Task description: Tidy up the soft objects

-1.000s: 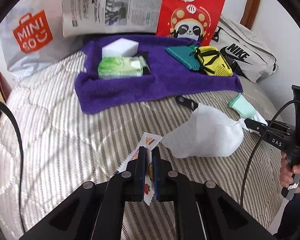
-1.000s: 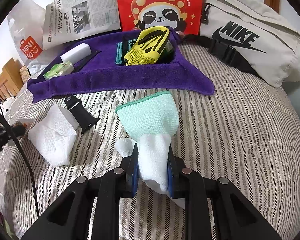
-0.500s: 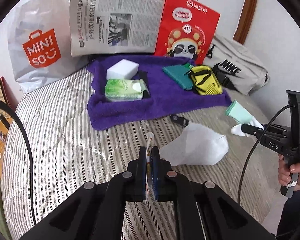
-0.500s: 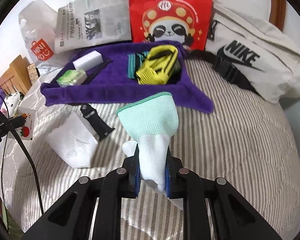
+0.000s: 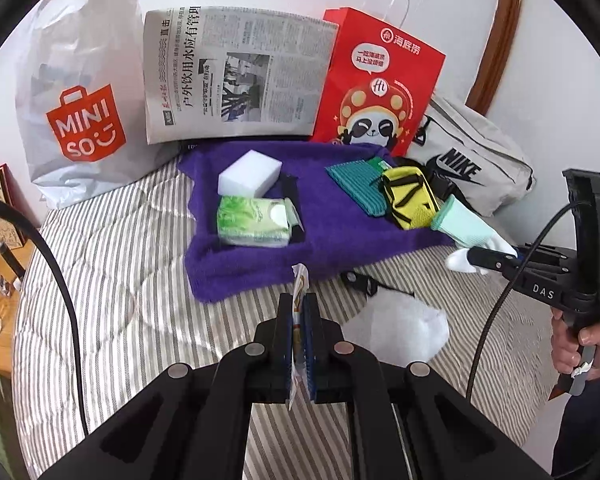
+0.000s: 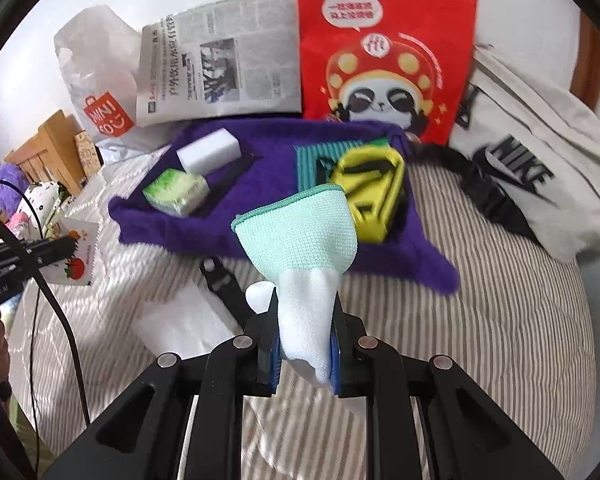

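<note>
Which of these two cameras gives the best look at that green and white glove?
The right wrist view: the glove fills the middle, clamped in the right gripper, mint cuff and white fabric clear. The left wrist view shows it small, side on at the right edge, its white end partly hidden by the gripper.

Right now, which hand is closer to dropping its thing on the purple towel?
Probably the right. Its hand-held gripper holds the mint and white glove already over the purple towel's edge. The left one holds a small packet short of it.
</note>
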Tool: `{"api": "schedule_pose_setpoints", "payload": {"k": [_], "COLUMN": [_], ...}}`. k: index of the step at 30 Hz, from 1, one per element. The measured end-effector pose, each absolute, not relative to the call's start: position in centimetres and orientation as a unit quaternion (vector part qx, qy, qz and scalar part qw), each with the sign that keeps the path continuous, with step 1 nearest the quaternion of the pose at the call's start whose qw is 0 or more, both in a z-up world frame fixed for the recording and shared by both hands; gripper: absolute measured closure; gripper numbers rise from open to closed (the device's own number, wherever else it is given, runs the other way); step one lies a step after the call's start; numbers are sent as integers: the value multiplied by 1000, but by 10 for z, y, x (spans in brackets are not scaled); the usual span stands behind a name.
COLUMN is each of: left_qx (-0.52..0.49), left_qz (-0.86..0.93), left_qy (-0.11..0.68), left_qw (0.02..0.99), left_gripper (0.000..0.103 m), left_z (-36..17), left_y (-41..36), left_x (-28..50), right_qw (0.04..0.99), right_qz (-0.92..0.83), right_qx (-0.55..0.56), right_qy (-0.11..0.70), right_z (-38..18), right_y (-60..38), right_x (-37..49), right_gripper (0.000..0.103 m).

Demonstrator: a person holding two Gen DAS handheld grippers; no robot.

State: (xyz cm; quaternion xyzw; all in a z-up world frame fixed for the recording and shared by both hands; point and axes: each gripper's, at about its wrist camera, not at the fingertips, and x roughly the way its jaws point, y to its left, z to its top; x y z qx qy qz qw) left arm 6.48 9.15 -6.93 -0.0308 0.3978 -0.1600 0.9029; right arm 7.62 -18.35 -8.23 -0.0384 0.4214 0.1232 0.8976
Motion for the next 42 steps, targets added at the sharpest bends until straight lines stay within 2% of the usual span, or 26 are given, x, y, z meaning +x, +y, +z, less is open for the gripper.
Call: {"api": "schedule_pose_setpoints", "payload": {"k": [15, 22, 36, 40, 42], "left_qx": [-42, -46, -47, -47, -48], "left_qz": [-150, -150, -169, -171, -172], "left_qy": [404, 404, 400, 405, 407], "left_qw": [901, 901, 899, 897, 896], "left_gripper": [97, 97, 97, 97, 97], "left_z": [-60, -59, -53, -57, -58], "left_y": [110, 116, 112, 112, 112], "left_x": [115, 135, 165, 167, 168], "right_qw": [885, 871, 841, 838, 838], "right_qz": [140, 129, 125, 123, 135], "right_qx": [-45, -38, -40, -37, -39], "right_qy": [443, 472, 526, 530, 527], "right_z": [-58, -79, -125, -134, -135], "right_y": [-133, -115, -85, -90, -92], "right_x": [182, 238, 295, 300, 299], "right_gripper": [85, 85, 84, 77, 67]}}
